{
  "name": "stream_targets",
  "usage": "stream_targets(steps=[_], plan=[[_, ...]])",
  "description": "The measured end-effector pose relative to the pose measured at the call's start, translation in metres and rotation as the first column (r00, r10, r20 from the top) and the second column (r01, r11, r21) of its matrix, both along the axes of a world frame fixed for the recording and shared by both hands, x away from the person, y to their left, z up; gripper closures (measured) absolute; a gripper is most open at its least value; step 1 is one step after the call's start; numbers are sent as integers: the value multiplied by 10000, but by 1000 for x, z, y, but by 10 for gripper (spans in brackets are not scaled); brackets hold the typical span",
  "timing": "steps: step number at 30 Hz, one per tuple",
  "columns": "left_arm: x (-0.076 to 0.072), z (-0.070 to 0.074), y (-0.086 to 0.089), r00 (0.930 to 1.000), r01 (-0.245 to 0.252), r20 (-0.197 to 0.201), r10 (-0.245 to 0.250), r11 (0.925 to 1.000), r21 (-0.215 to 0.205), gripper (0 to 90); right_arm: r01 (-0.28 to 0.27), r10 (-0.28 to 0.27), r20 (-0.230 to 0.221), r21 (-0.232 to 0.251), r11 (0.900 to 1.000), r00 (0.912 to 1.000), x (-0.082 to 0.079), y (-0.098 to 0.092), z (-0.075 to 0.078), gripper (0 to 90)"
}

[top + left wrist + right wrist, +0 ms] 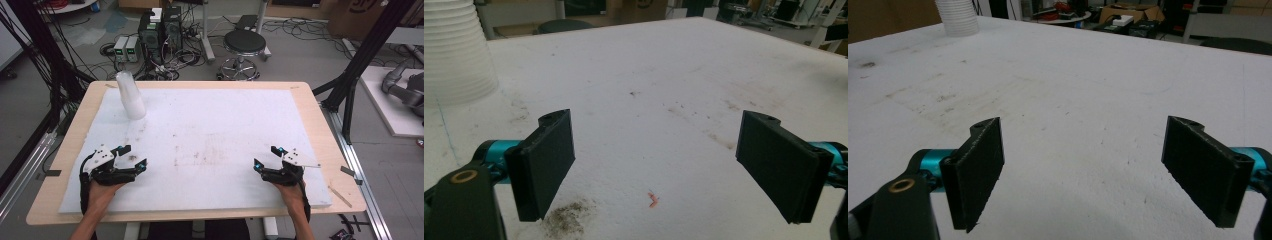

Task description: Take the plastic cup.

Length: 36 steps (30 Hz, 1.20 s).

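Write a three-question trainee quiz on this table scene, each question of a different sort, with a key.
1. True or false: the left gripper holds the stack of white cups.
2. Which gripper is nearer the stack of white cups? A) left B) right gripper
3. Fill in: the stack stands on the white ___ that covers the table.

Key:
1. False; its jaws stand open with nothing between them.
2. A.
3. Mat.
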<state>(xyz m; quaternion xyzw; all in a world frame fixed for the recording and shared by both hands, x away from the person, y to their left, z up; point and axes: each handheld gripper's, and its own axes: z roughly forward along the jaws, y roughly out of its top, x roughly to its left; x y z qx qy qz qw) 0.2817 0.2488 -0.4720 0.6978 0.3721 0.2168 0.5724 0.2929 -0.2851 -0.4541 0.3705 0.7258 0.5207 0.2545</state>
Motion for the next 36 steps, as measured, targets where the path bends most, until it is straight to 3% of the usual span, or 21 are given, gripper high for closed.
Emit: stream_targets(steps=[8,20,28,31,35,36], plan=[[-1,0,2,9999,150,59,-149,9997,-200,154,-24,24,-114,5,10000,9999,1,0,0,172],[-1,6,4,9998,-158,147,162,9996,-249,153,36,-29,-196,335,9994,9998,1,-3,0,171],[10,37,18,9948,-925,410,937,9953,-299,153,-2,4,-65,375,9993,10000,0,-3,0,172],[20,60,29,9878,-1415,600,1438,9891,-405,153,-25,26,-46,381,9993,10000,0,-4,0,171],[28,77,35,9816,-1670,864,1703,9850,-445,152,-23,24,-12,370,9993,10000,0,-3,0,172],[34,87,37,9789,-1740,1017,1771,9840,-385,152,-15,15,7,357,9994,10000,0,-3,0,172]])
